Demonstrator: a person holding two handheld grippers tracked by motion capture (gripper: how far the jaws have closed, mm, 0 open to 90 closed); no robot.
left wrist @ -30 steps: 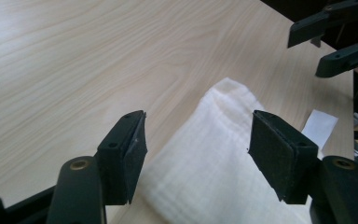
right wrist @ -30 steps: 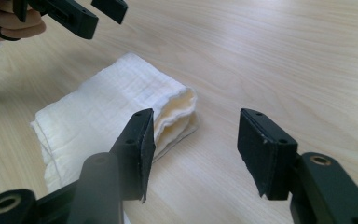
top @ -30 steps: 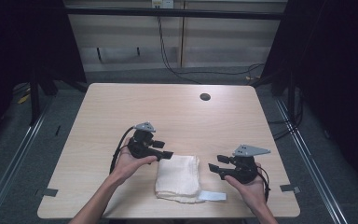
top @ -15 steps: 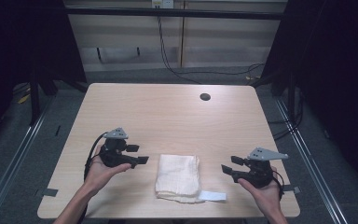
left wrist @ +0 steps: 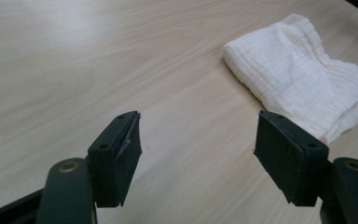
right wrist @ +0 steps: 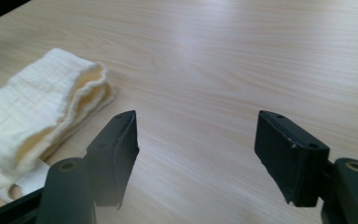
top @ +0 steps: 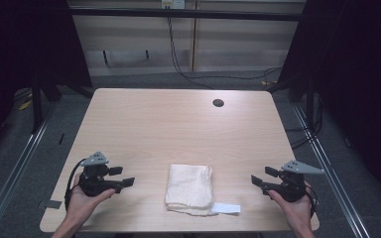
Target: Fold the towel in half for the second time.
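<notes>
A folded cream towel (top: pixel 189 187) lies at 6 o'clock on the wooden desk (top: pixel 178 124), a white tag, perhaps its label (top: pixel 226 208), beside it. The left gripper (top: pixel 121 177) at 8 o'clock and the right gripper (top: pixel 259 178) at 4 o'clock flank it, well apart from it; both sets of jaws have just been opening and stand wide and empty.

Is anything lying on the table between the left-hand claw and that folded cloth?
No. Between the left gripper and the folded cloth there is just bare wood, as the high view shows.

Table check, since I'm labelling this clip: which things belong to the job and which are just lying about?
Job: folded cloth with its white tag; left gripper and right gripper, both open beside it.
Lying about: round hole in the table; cables behind.
</notes>
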